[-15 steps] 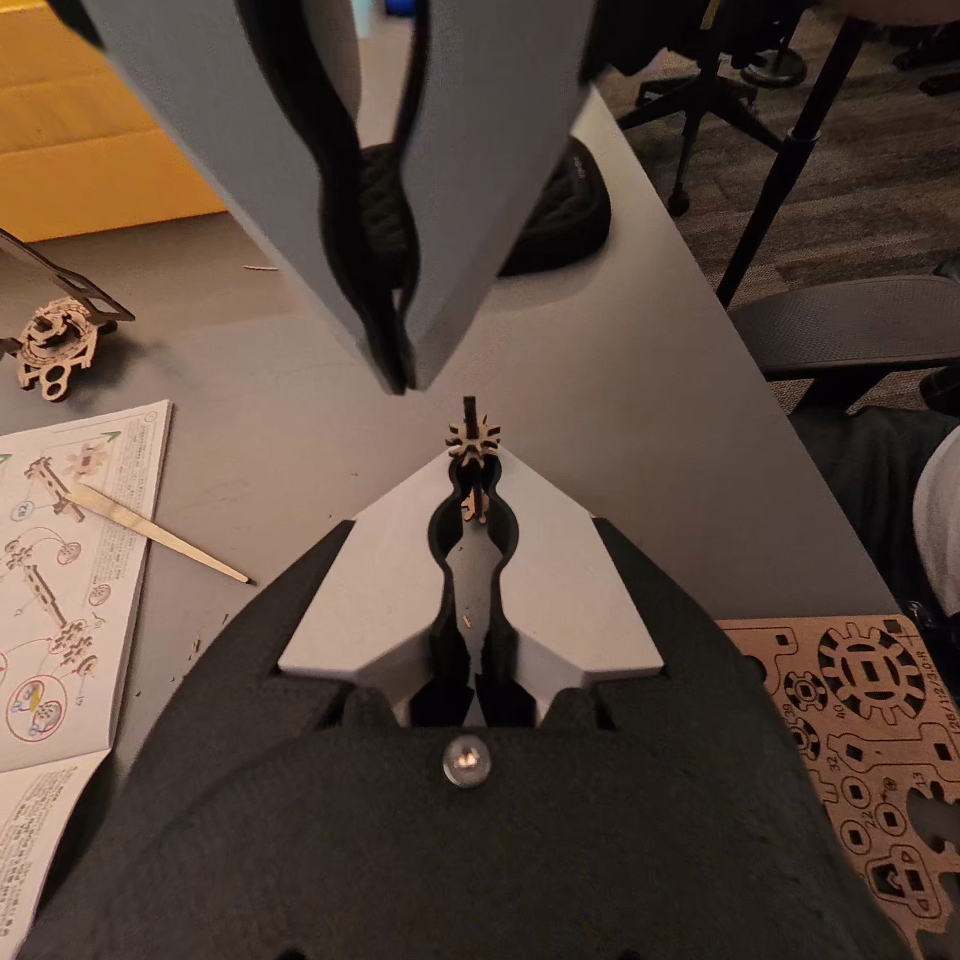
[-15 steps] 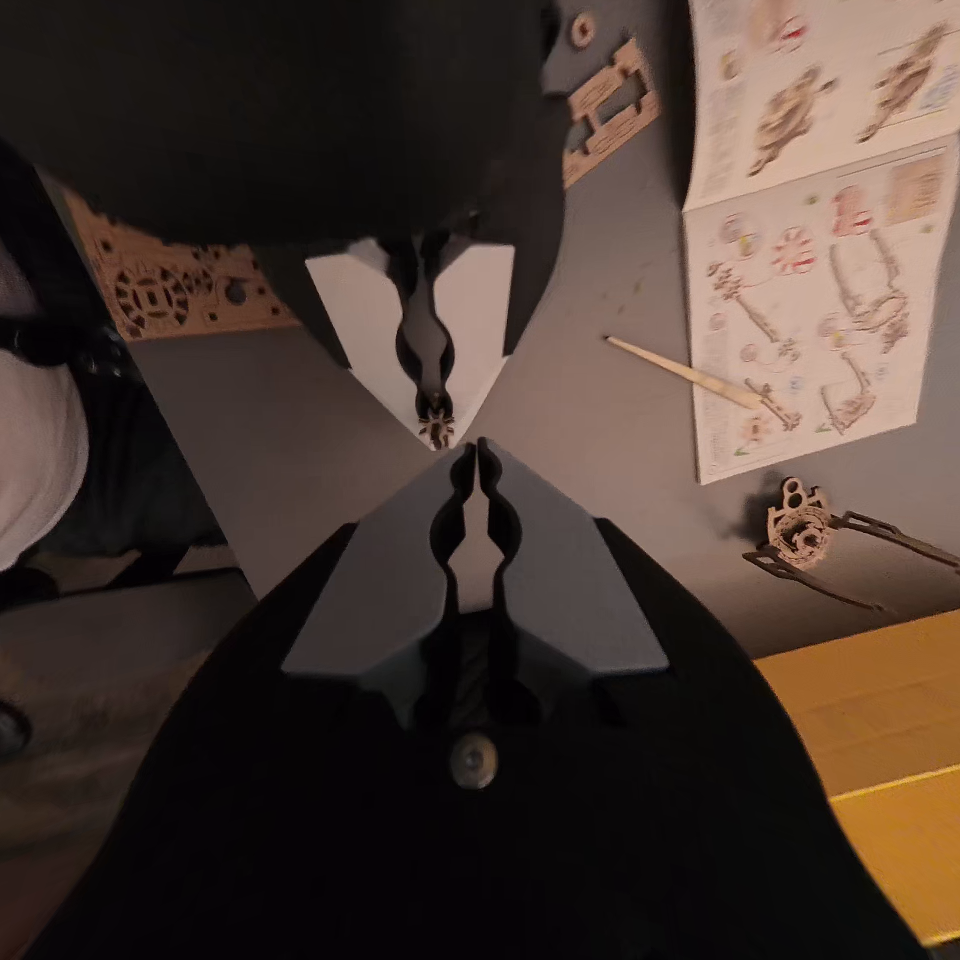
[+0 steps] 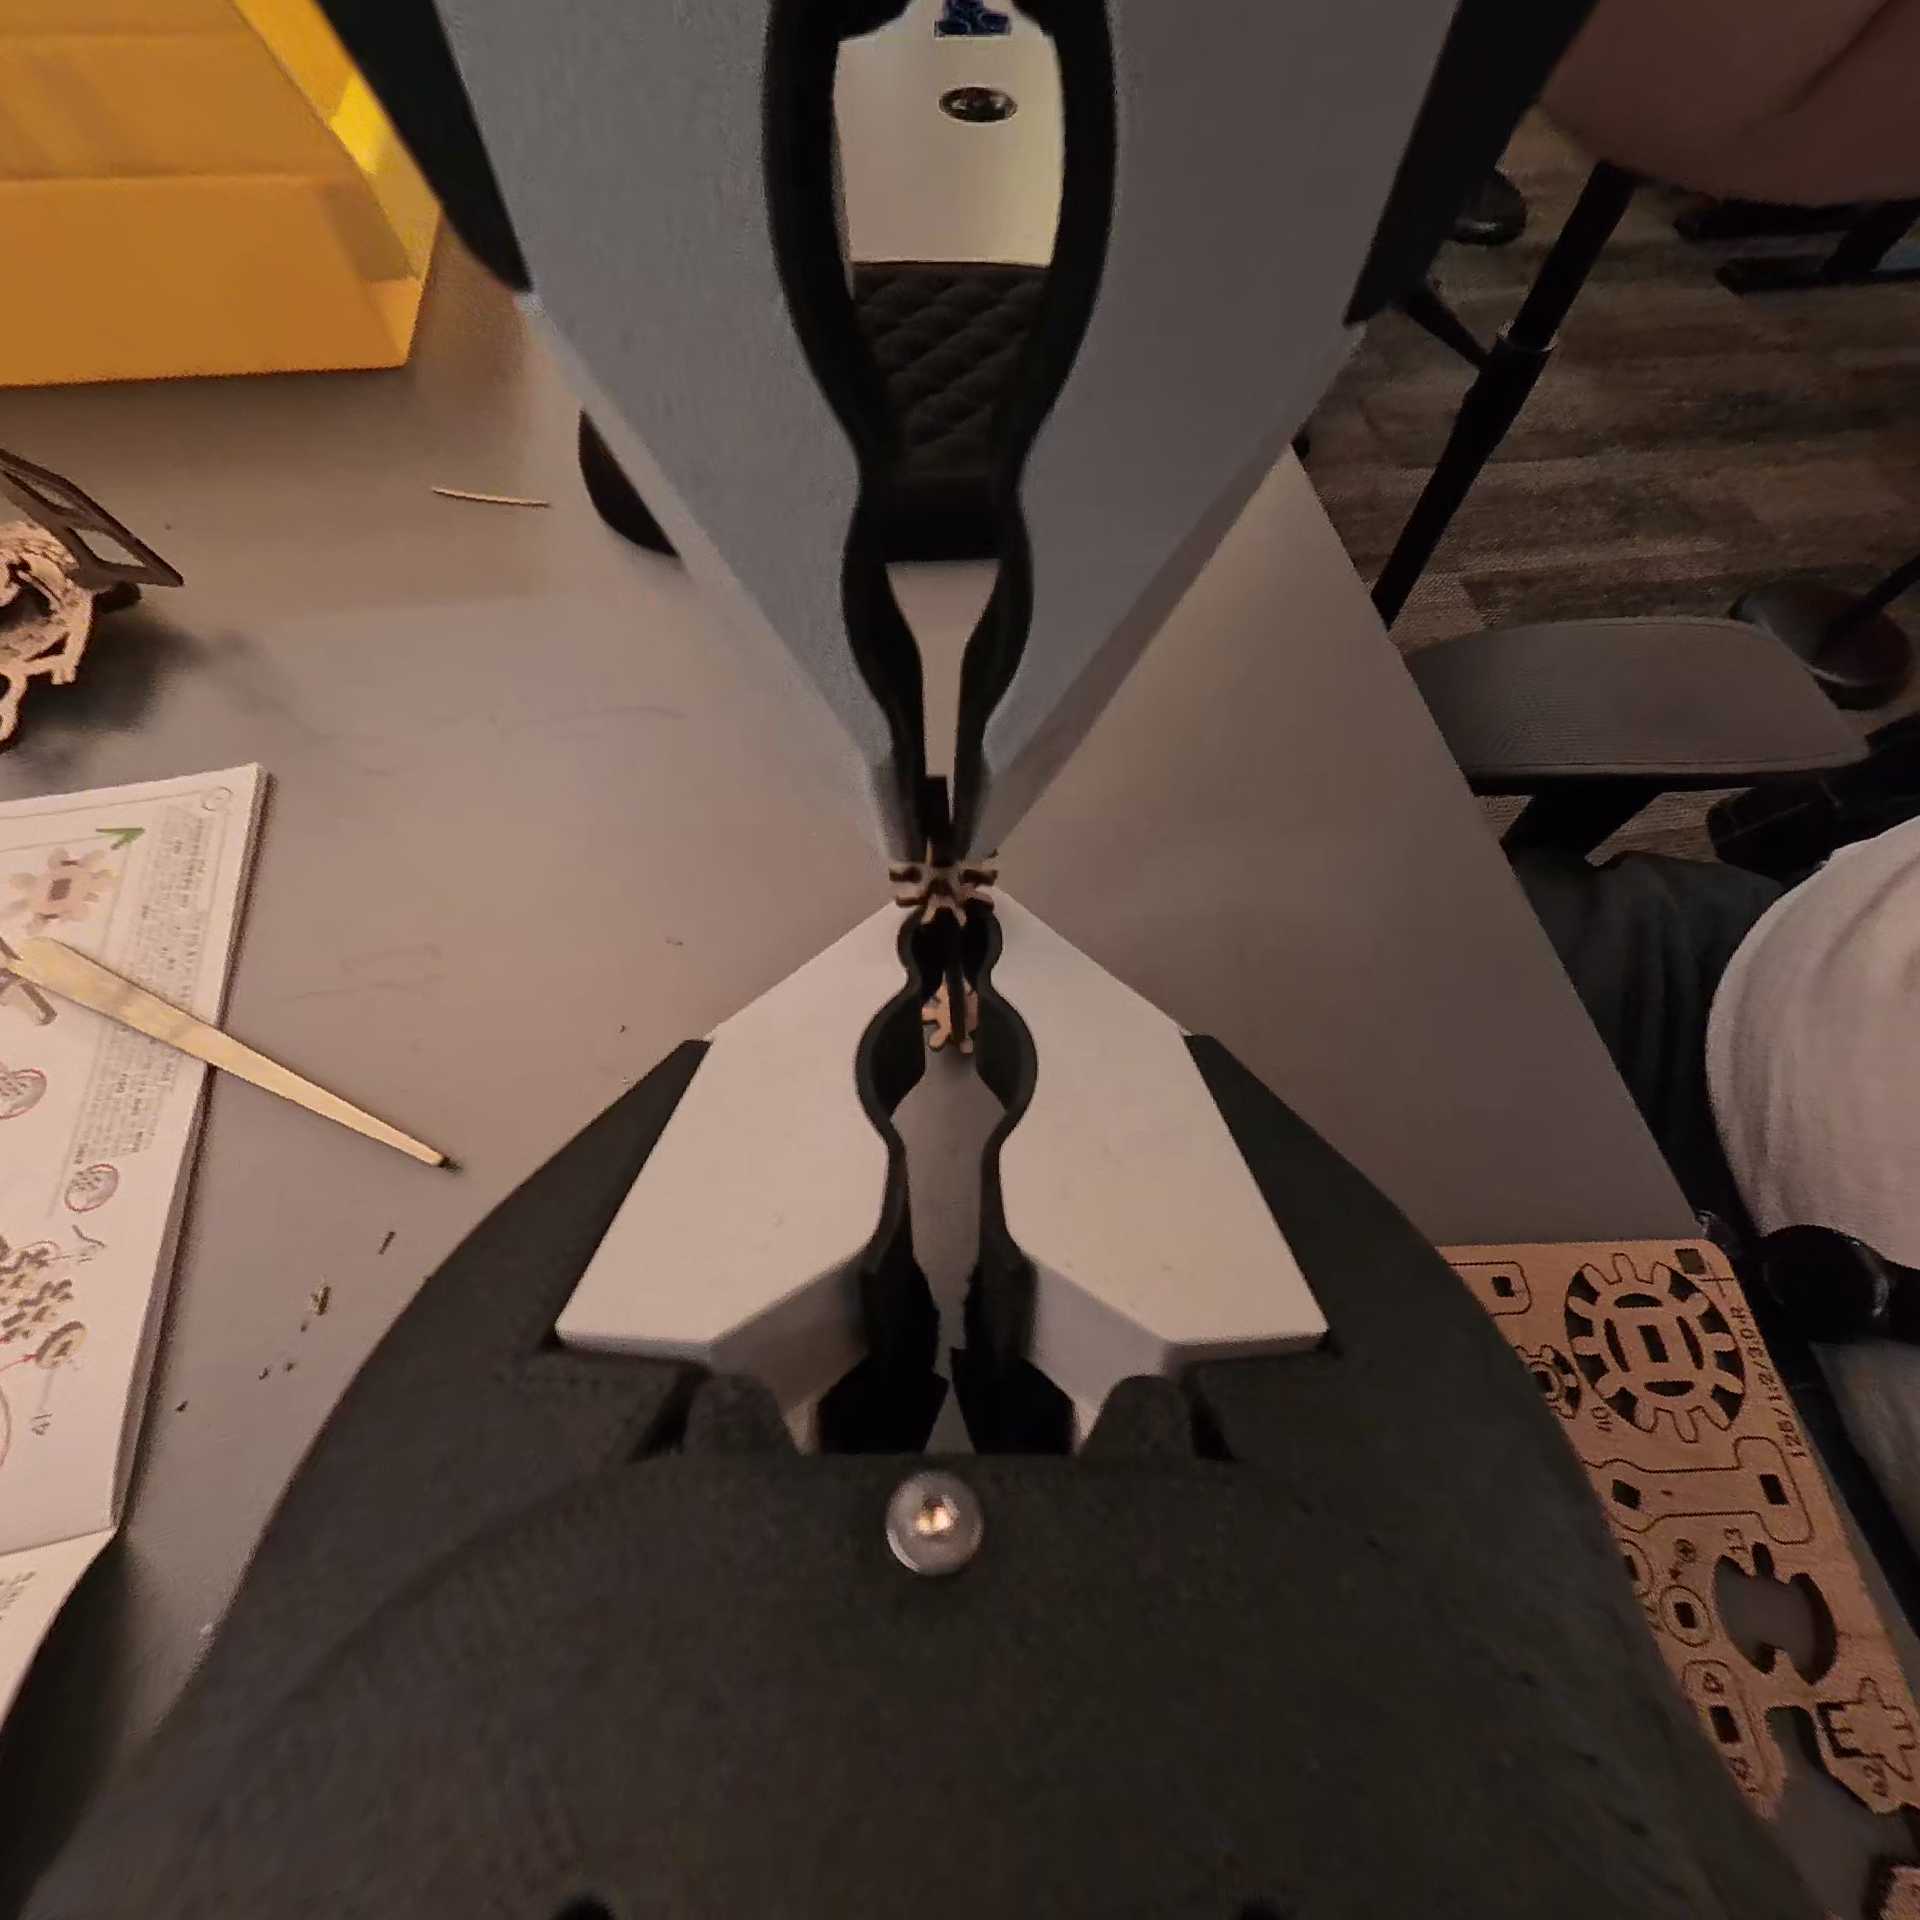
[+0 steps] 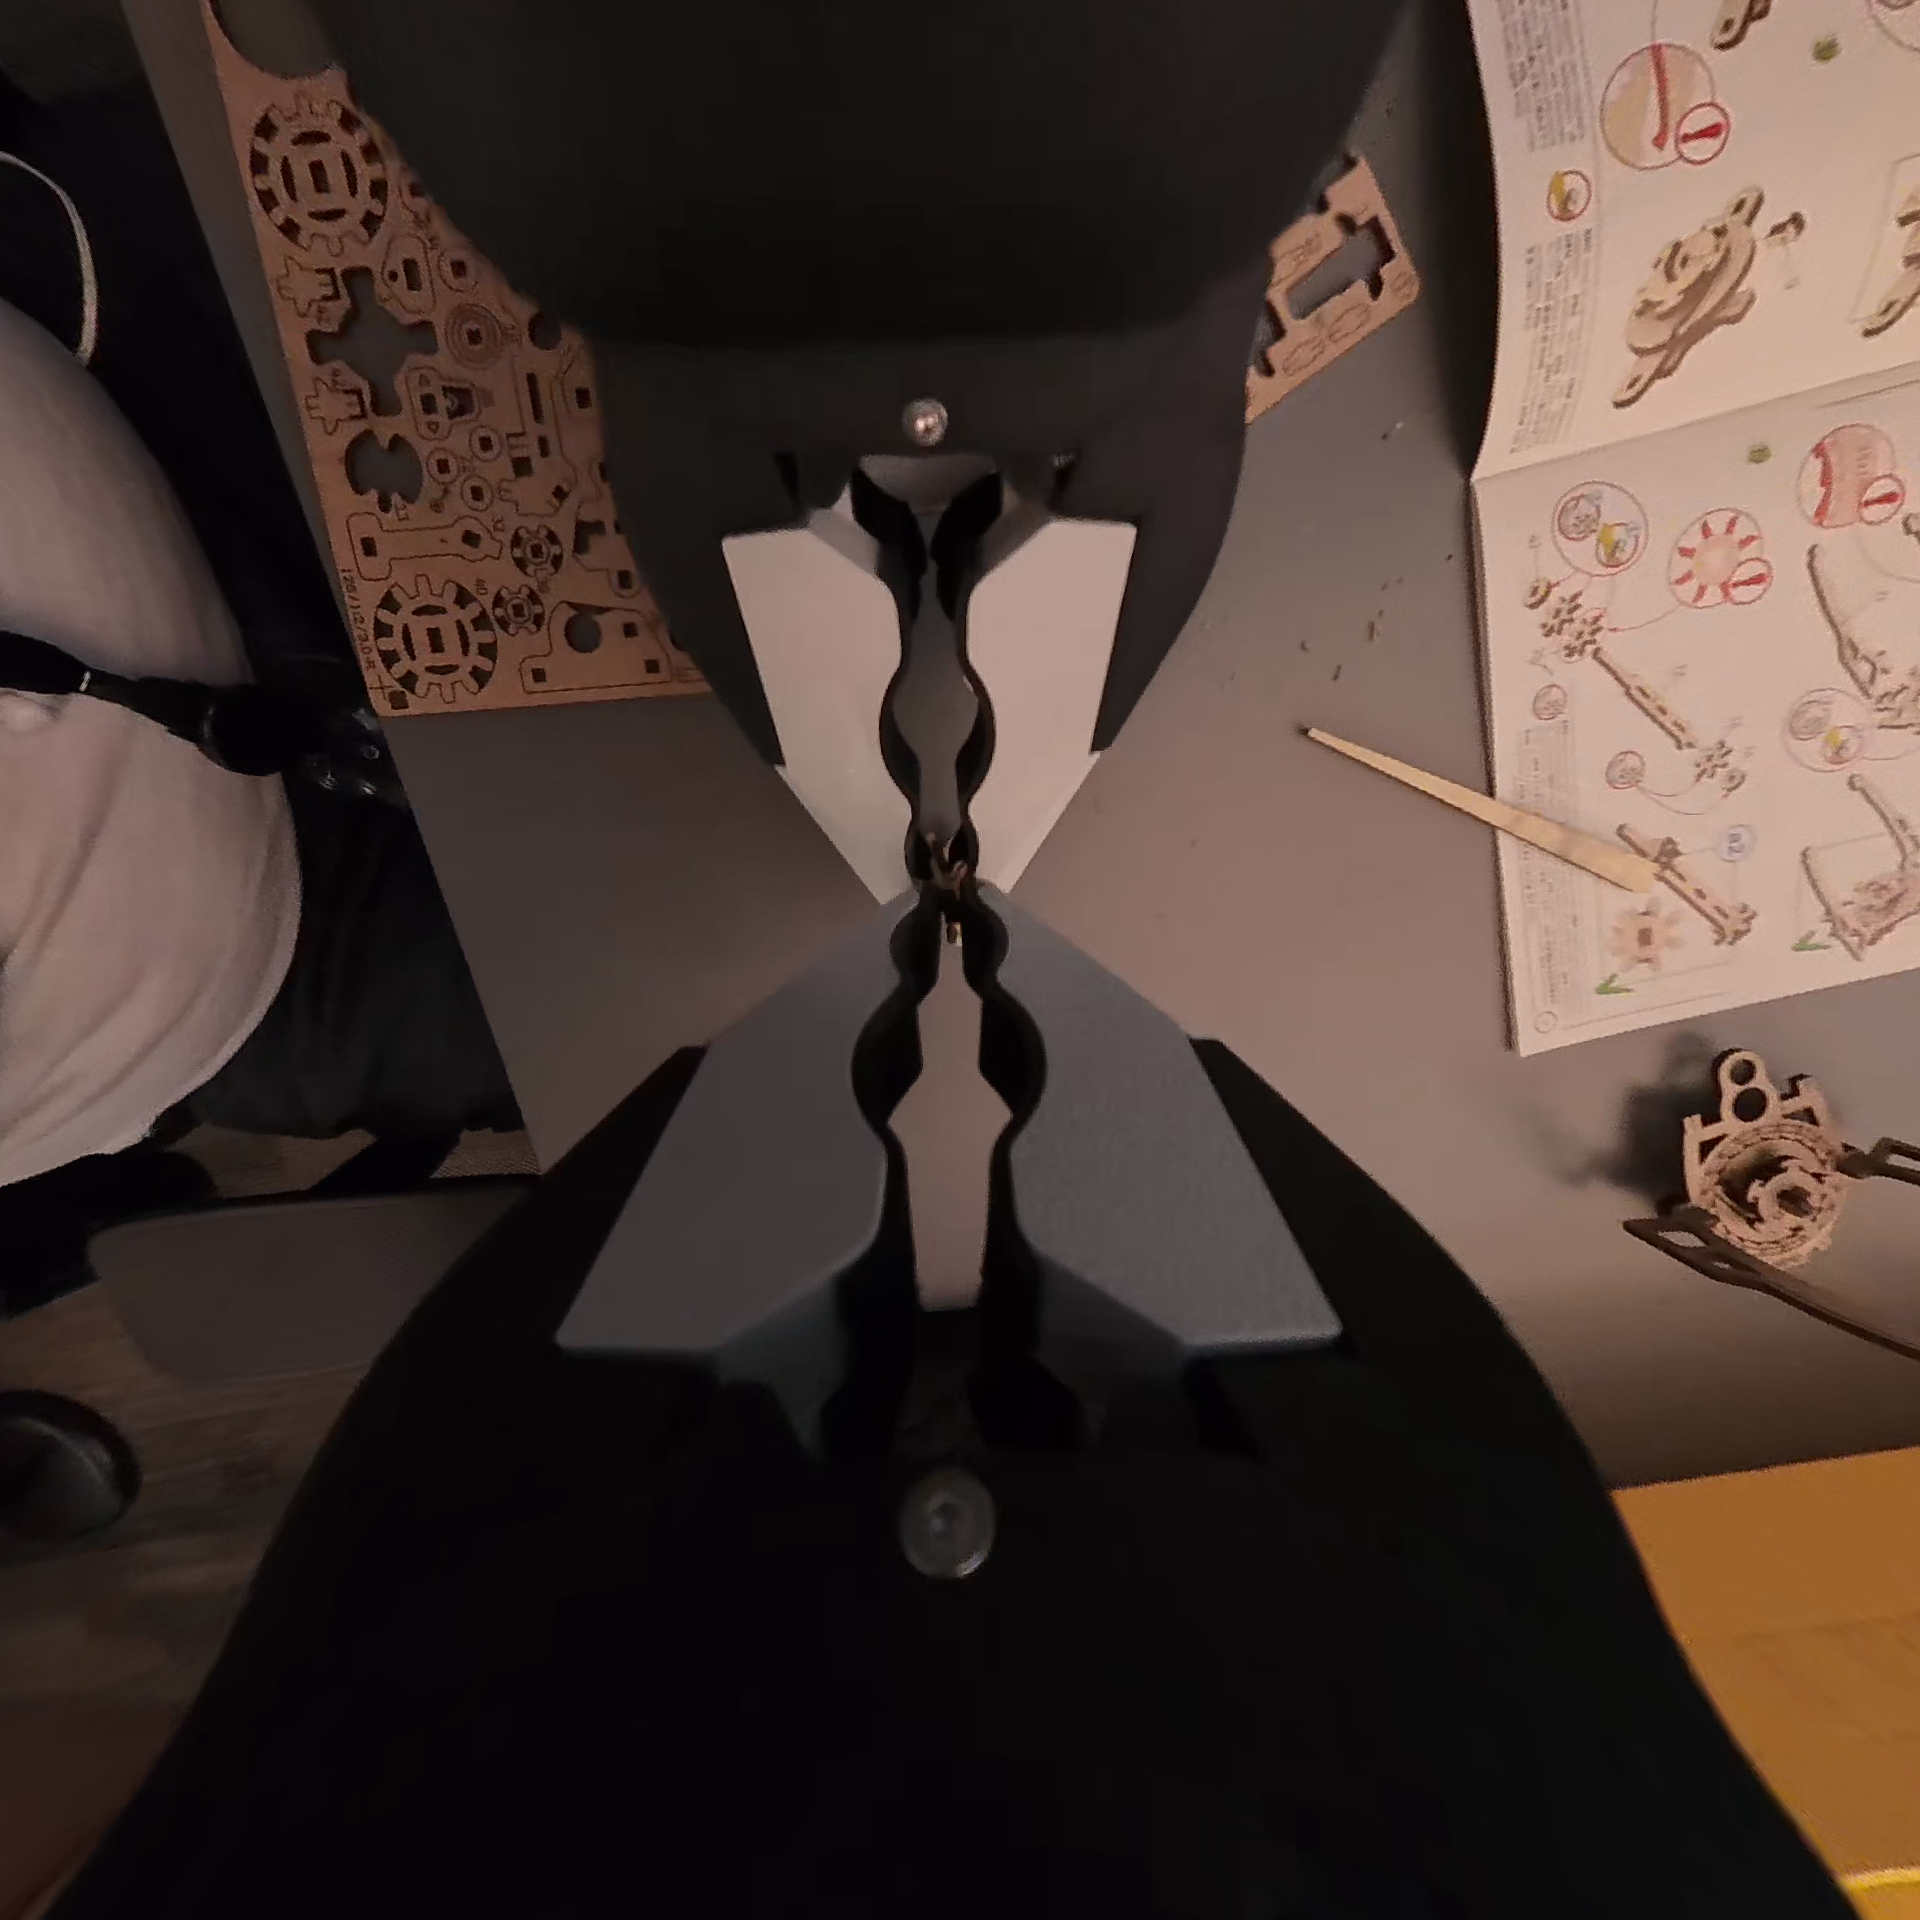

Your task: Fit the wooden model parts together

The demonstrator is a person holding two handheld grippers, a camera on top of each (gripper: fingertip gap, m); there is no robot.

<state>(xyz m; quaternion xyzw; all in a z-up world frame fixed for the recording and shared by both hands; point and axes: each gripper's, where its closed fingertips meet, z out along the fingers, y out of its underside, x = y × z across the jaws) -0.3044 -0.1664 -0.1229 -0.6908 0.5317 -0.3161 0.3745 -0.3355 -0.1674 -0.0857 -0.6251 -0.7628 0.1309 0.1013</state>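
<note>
- Small wooden gear [image 3: 942, 881] on a thin dark axle: I see it held in mid-air above the grey table [image 3: 582, 790], caught exactly where my two grippers meet tip to tip; a second, smaller toothed wooden piece [image 3: 951, 1020] sits lower on the same axle, inside the left gripper's finger gap
- Left gripper [image 3: 943, 914]: its white fingers are pinched on the axle just below the gear, tips almost touching
- Right gripper [image 4: 943, 914]: its grey fingers point straight at the left ones, tips drawn close about the axle end above the gear; from my views I cannot tell whether they actually clamp it or only rest against it
- In the right wrist view the gear [image 4: 945, 873] appears only as a small dark shape between the two sets of tips
- Laser-cut plywood parts sheet [image 3: 1704, 1475]: flat at the table edge, beside the left gripper's body, several cut-outs empty
- Instruction booklet [image 4: 1704, 644]: open on the table on the far side from the sheet
- Pointed wooden stick [image 4: 1475, 805]: lying with its thick end on the booklet, its tip on bare table
- Partly built wooden model [image 4: 1756, 1184]: standing on the table beyond the booklet, with black strips attached
- Yellow box [image 3: 197, 208]: at the table's far corner
</note>
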